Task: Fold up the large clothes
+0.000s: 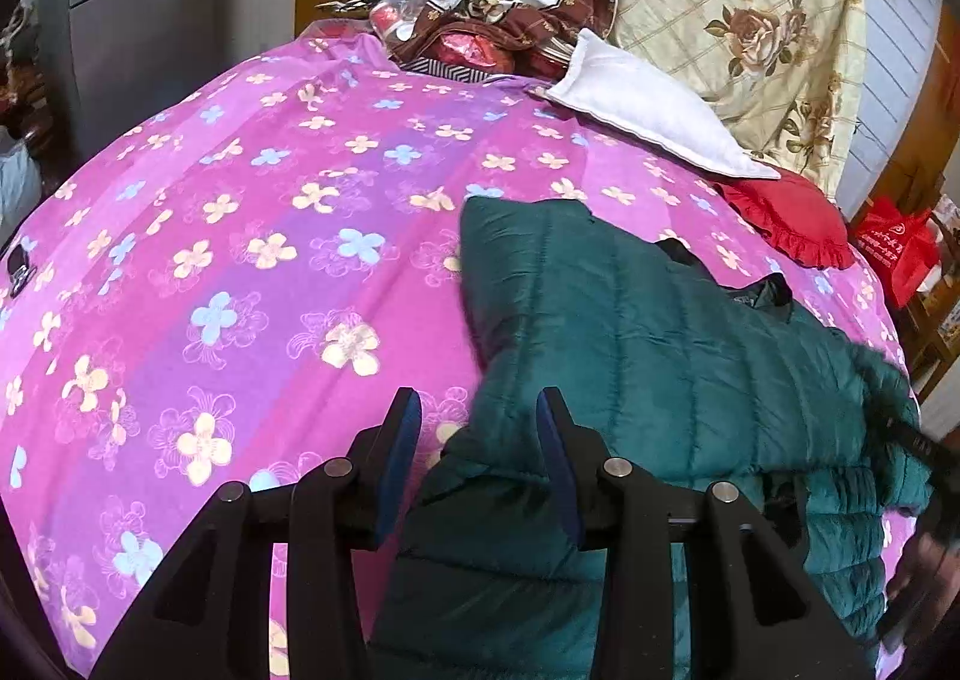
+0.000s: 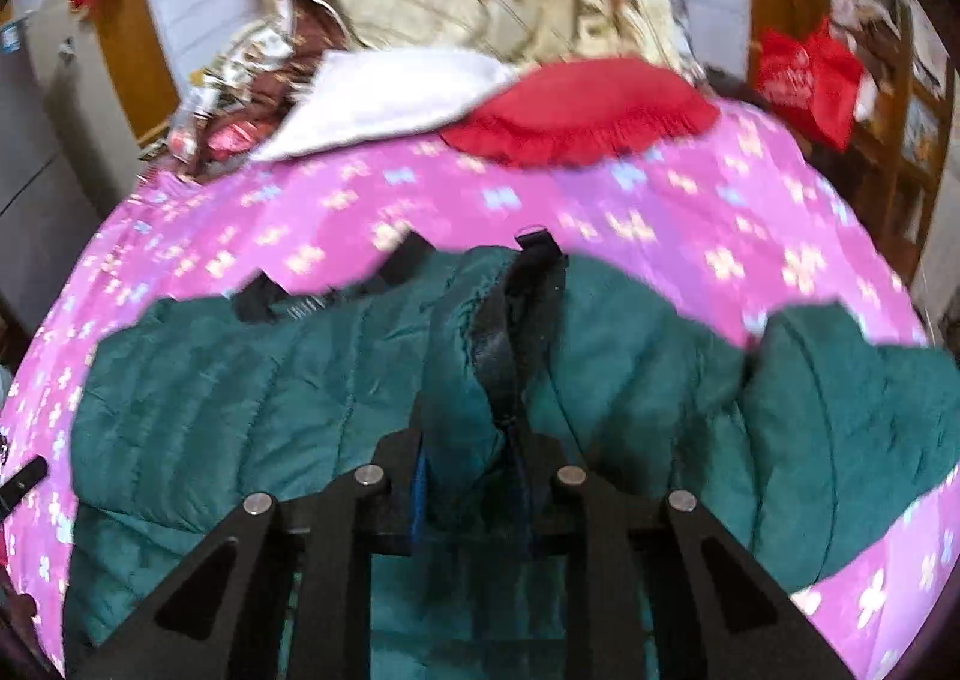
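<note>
Here, red bag [image 1: 897, 254], contents unseen

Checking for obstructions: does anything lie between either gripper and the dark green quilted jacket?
Nothing visible does. The left gripper has the dark green quilted jacket bunched between its fingers; the right gripper is shut on its front edge.

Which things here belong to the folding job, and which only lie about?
For the job: green padded jacket, left gripper, right gripper, floral bedspread under it.
Lying about: white pillow, red cushion, red bag, rose-patterned quilt.
</note>
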`<action>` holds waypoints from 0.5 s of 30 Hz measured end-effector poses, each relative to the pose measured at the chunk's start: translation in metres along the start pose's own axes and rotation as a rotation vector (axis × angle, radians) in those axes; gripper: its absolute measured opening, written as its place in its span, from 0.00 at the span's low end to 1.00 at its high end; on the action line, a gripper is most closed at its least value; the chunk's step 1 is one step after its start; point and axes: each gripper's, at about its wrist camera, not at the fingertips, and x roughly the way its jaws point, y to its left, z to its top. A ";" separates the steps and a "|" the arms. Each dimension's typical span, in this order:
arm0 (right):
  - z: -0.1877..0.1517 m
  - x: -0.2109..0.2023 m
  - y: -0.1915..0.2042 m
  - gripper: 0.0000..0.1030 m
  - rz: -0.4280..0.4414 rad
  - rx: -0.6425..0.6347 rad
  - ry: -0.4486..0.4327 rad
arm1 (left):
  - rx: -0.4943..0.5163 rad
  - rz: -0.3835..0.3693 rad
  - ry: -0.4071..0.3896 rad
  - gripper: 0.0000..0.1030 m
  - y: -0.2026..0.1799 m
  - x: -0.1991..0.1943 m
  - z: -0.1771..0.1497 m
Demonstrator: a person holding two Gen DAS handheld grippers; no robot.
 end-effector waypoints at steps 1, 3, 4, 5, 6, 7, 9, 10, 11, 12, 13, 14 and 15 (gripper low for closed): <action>-0.006 0.003 -0.005 0.21 -0.007 0.008 0.012 | -0.002 0.001 0.001 0.21 0.000 0.001 0.001; -0.018 0.012 -0.010 0.21 -0.032 0.011 0.038 | -0.008 0.002 -0.004 0.21 -0.001 0.003 0.003; -0.022 0.014 -0.011 0.21 -0.049 0.003 0.039 | -0.010 0.001 -0.007 0.21 -0.003 0.003 0.004; -0.026 0.013 -0.013 0.21 -0.061 -0.003 0.040 | -0.013 0.000 -0.010 0.21 -0.004 0.004 0.006; -0.029 0.012 -0.015 0.21 -0.063 -0.005 0.043 | -0.017 -0.002 -0.014 0.21 -0.005 0.005 0.008; -0.031 0.011 -0.016 0.21 -0.057 -0.007 0.048 | -0.020 -0.008 -0.023 0.21 -0.008 0.006 0.012; -0.032 0.005 -0.019 0.29 -0.047 0.001 0.062 | -0.021 -0.012 -0.035 0.21 -0.013 0.009 0.018; -0.031 0.001 -0.020 0.33 -0.055 0.013 0.059 | -0.017 -0.012 -0.041 0.21 -0.017 0.012 0.023; -0.030 -0.007 -0.023 0.36 -0.061 0.035 0.045 | -0.015 -0.010 -0.044 0.21 -0.019 0.015 0.027; -0.028 -0.015 -0.024 0.38 -0.057 0.052 0.025 | -0.016 -0.005 -0.049 0.21 -0.021 0.020 0.032; -0.025 -0.020 -0.024 0.40 -0.047 0.056 0.010 | -0.020 0.002 -0.052 0.21 -0.024 0.025 0.037; -0.022 -0.027 -0.021 0.48 -0.032 0.051 -0.011 | -0.024 0.006 -0.051 0.21 -0.025 0.029 0.042; -0.019 -0.031 -0.018 0.58 -0.030 0.040 -0.025 | -0.029 0.009 -0.042 0.21 -0.027 0.036 0.047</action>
